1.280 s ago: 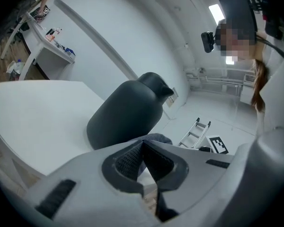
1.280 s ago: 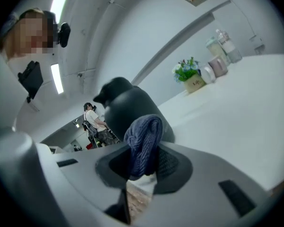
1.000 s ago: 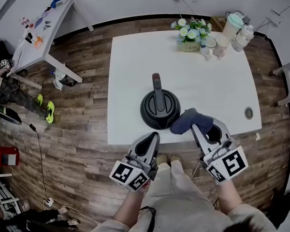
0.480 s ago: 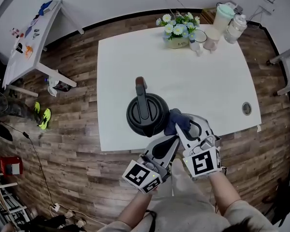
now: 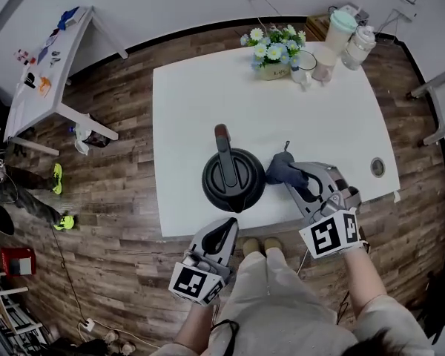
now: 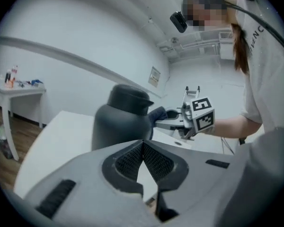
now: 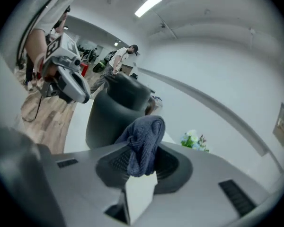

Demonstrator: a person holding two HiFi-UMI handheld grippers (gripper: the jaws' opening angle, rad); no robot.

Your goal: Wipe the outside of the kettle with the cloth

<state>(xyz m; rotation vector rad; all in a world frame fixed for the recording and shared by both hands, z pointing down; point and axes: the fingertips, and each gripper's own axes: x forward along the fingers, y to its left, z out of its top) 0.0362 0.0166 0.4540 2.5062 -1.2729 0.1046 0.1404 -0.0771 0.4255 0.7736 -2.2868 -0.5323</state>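
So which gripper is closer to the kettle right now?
Right. The right gripper, holding the cloth, sits just beside the kettle over the table; the left gripper hangs off the table's near edge, farther away.

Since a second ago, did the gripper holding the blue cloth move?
Yes. The right gripper, shut on the blue cloth, has slid along the kettle's right side, farther from the near edge of the table.

Kettle [image 5: 233,180] is black, cloth [image 5: 284,171] apparently navy, table [image 5: 208,102] white, floor [image 5: 119,191] brown wood-grain
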